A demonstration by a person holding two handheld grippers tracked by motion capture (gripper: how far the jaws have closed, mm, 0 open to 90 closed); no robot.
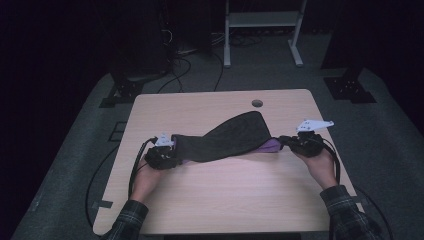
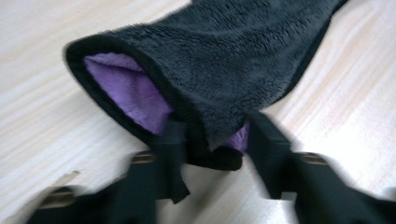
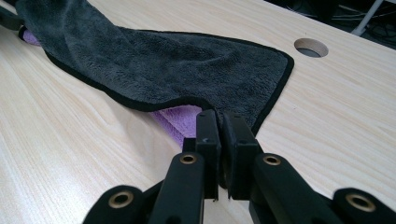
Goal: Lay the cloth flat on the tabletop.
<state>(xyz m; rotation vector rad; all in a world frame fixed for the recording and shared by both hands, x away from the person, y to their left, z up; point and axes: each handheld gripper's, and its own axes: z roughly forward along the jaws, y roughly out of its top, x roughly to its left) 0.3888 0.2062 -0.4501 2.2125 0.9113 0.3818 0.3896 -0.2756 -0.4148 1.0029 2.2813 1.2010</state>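
Note:
A dark grey plush towel (image 1: 225,137) with a purple underside lies stretched across the wooden table (image 1: 225,200). At its left end is my left gripper (image 1: 172,150). In the left gripper view the towel's (image 2: 224,60) folded corner, with purple lining showing, sits between the jaws of that gripper (image 2: 217,126), which stand apart on either side of it. My right gripper (image 1: 286,142) is at the towel's right corner. In the right gripper view its jaws (image 3: 219,116) are pressed together on the purple corner of the towel (image 3: 163,70).
A round cable hole (image 1: 257,103) sits in the table's far side, just beyond the towel. Bare wood lies in front of the towel toward the near edge. Behind the table are floor cables (image 1: 175,60) and a white metal stand (image 1: 262,20).

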